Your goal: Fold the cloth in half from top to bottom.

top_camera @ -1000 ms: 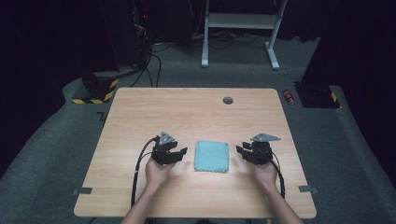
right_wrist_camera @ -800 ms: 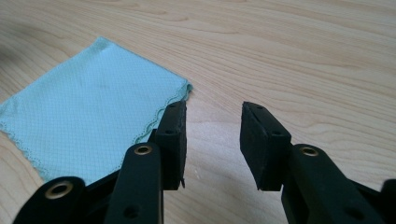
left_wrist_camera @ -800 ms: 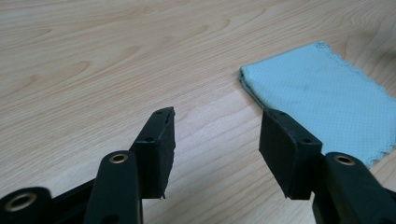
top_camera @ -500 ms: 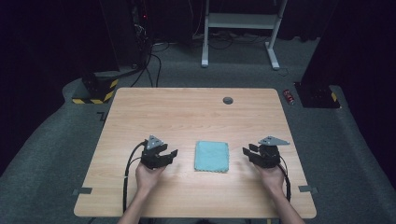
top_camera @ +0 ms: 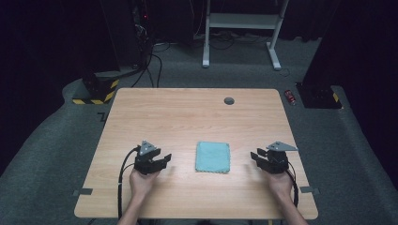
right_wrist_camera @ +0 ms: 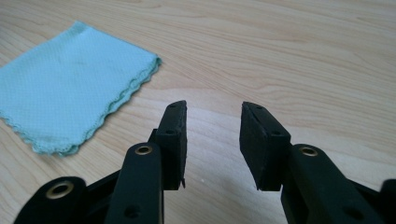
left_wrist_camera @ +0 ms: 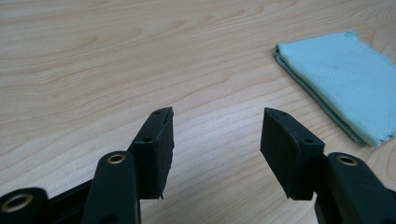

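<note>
1. Two hands come in from the near table edge, one gripper in each: the left gripper [top_camera: 162, 159] and the right gripper [top_camera: 257, 157]. A cable trails back from each.
2. The left gripper's jaws stand apart, nothing between them, bare wood under them in the left gripper view [left_wrist_camera: 217, 135].
3. The right gripper's jaws are also apart and hold nothing [right_wrist_camera: 212, 140].
4. One cloth [top_camera: 213, 157], light blue and folded into a rectangle, lies flat on the table [top_camera: 187, 112] between the two grippers, apart from both.
5. Farther off, one small dark disc [top_camera: 229, 101] sits near the far edge.
6. On the floor beyond the right corner lies one small red thing [top_camera: 290, 96].
</note>
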A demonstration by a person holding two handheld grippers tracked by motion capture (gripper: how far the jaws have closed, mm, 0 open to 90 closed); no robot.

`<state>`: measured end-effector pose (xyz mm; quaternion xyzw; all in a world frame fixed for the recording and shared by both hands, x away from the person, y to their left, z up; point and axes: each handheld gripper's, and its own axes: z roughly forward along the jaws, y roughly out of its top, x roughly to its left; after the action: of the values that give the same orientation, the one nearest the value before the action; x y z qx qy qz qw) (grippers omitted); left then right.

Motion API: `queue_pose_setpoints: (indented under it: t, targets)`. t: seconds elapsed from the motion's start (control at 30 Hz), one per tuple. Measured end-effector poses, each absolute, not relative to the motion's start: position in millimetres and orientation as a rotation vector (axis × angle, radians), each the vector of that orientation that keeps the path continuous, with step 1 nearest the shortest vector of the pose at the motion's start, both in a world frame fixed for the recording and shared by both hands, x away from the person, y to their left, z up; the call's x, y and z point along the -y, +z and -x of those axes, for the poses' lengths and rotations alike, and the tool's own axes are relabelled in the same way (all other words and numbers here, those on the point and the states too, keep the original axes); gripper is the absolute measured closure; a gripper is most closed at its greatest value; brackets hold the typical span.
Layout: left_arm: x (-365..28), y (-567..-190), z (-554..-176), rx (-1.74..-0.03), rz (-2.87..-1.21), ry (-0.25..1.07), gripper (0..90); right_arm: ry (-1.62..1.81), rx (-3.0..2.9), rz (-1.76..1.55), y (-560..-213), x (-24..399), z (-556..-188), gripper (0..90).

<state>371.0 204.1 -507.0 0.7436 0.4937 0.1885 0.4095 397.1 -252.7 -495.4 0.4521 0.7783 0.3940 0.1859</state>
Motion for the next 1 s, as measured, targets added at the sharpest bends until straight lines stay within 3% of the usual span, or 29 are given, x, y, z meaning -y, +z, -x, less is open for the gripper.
queue_pose_setpoints:
  t: [1.0]
  targets:
    - [-214.5, -527.3, -363.1, -1.333, -1.924, 0.580, 40.4, 0.954, -2.173, -1.303, -521.9, 272.9, -382.0, 59.8]
